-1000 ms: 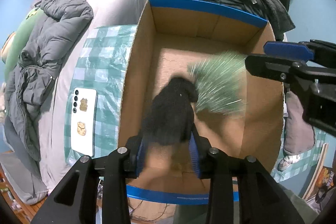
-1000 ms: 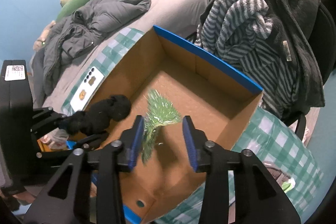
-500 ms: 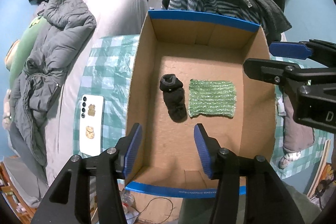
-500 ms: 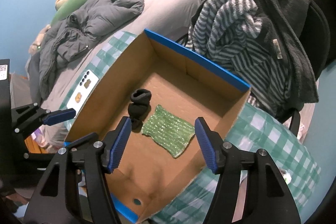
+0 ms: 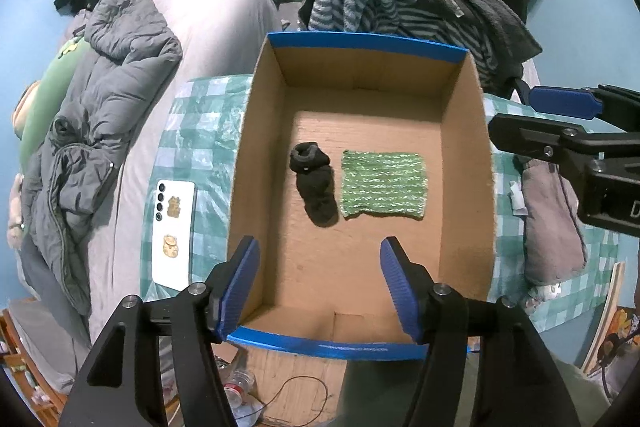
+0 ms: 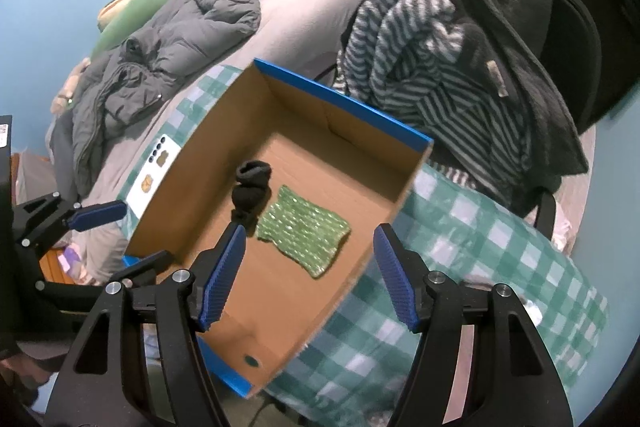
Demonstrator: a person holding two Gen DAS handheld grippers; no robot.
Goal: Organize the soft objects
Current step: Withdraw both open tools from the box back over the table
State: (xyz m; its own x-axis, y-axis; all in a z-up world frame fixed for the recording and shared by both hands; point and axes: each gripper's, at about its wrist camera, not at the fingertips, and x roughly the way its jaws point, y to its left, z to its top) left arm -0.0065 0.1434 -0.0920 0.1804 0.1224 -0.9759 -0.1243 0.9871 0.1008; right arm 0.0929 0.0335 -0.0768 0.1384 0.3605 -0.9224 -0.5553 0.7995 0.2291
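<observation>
Our left claw (image 5: pixel 318 285) and right claw (image 6: pixel 308 273) hang above the cardboard box (image 5: pixel 260 163), jaws just opened apart with nothing between them. Below on the box floor, the black sock (image 5: pixel 314 183) lies at nine o'clock of the green knitted cloth (image 5: pixel 382 185), just beside it, apparently set there together for tidy storage. At ten o'clock beyond the box, a phone (image 5: pixel 172 231) rests on the checked tabletop (image 5: pixel 196 131).

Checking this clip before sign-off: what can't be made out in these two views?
- Box's near inside corner, right wrist view: hidden behind the right gripper.
- Grey cloth beside the box, left wrist view: partly covered by the right gripper.
- Blue rim's print: too small to read.
</observation>
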